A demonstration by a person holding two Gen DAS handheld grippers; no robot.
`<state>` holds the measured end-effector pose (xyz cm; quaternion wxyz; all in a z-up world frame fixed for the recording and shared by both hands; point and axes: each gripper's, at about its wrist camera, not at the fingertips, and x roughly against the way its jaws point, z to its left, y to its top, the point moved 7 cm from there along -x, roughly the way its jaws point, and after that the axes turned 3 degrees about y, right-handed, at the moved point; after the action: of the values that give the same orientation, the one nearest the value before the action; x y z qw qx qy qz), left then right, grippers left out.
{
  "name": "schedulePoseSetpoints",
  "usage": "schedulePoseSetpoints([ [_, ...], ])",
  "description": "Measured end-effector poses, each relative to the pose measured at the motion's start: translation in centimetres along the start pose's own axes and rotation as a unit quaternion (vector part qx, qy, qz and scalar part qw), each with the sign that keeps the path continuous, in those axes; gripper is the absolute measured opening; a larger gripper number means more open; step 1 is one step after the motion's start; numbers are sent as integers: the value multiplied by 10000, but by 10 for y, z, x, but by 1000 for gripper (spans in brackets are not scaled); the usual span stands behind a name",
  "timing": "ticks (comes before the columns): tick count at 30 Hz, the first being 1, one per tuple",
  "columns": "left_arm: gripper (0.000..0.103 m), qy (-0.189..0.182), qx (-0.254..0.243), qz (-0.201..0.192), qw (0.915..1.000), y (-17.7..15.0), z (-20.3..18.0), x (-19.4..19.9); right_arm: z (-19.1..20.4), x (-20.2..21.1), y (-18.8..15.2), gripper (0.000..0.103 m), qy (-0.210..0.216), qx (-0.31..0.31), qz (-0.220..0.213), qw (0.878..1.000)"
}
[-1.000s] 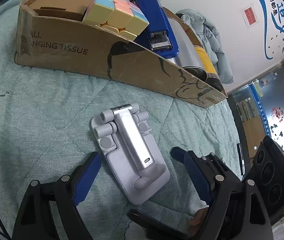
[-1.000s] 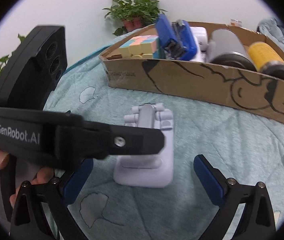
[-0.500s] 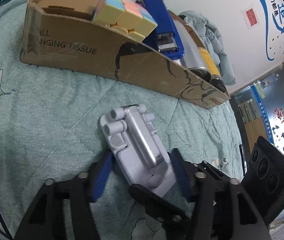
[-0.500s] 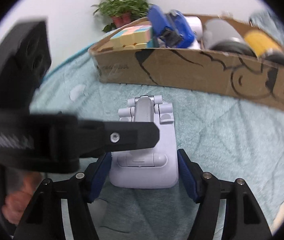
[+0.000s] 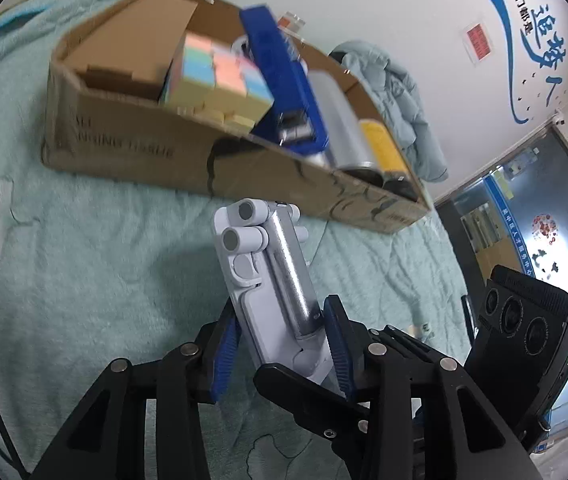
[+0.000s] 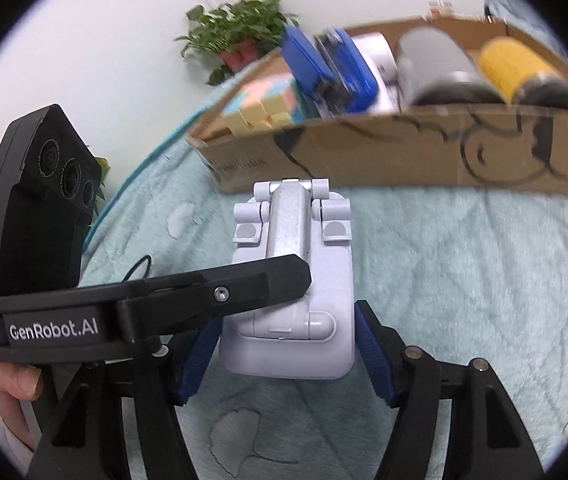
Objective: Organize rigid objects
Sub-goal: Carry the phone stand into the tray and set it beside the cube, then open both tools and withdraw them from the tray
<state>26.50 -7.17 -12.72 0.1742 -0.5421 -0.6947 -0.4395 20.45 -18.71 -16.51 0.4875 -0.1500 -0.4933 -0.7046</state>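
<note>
Gripping folded phone stand (image 5: 272, 280) with both tongs: left tongs (image 5: 284, 344) closing on narrow edges, right tongs (image 6: 288, 344) clamping base. Holding it just before cardboard box (image 5: 188, 156), above quilt (image 5: 64, 264), likely for boxing.

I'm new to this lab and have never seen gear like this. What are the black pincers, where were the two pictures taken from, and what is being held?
No robot here: a person holds a hand-held gripper in each hand, each with a wide-angle camera looking along its fingers. One picture comes from the left hand-held gripper, whose jaws are closing on the sides of a white folding phone stand. The other comes from the right hand-held gripper, whose blue pads sit at the sides of the same stand. Below is a green quilt. Behind stands a cardboard box holding a pastel puzzle cube, a blue stapler and two cans.
</note>
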Motion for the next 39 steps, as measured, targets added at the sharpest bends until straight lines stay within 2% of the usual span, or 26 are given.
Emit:
schedulePoseSetpoints([
  [6,38,26,-227,-441,9988,40,-6,38,27,8,36,66,70,390,-395,9984],
  [11,35,116,-382,-724,9966,90,2,64,45,1,81,66,139,577,-637,9962],
  [13,35,176,-374,-795,9960,112,8,70,50,-9,99,66,214,561,-637,9962],
  [19,35,8,-148,-823,9965,183,39,75,64,-39,154,66,150,623,-585,9962],
  [22,35,-12,-33,-772,9970,219,56,66,57,-50,174,66,187,426,-454,9979],
  [25,36,123,-72,-617,9980,237,68,47,47,-68,190,66,111,249,-234,9994],
  [28,41,368,54,-419,9984,239,80,30,42,-81,194,69,18,216,-31,9998],
  [30,65,571,143,-457,9972,235,84,31,44,-71,190,74,-133,364,-128,9992],
  [31,71,736,92,-578,9956,230,82,35,45,-62,187,83,-236,451,-235,9984],
  [33,75,1122,-151,-906,9894,219,74,47,46,-44,181,84,-340,534,-473,9969],
  [34,77,1379,-367,-1134,9833,212,66,57,45,-28,174,84,-421,592,-640,9953],
  [35,85,1573,-545,-1316,9772,203,57,65,43,-14,169,85,-526,630,-816,9933],
  [36,95,1809,-752,-1520,9688,194,47,73,40,-5,166,85,-640,671,-968,9910],
  [37,100,2080,-991,-1784,9566,183,34,81,34,13,156,86,-932,760,-1283,9844],
  [38,103,2359,-1213,-2096,9411,171,21,88,29,22,150,88,-1127,780,-1423,9803],
  [39,103,2525,-1352,-2271,9308,162,11,90,22,33,141,89,-1362,774,-1569,9751],
])
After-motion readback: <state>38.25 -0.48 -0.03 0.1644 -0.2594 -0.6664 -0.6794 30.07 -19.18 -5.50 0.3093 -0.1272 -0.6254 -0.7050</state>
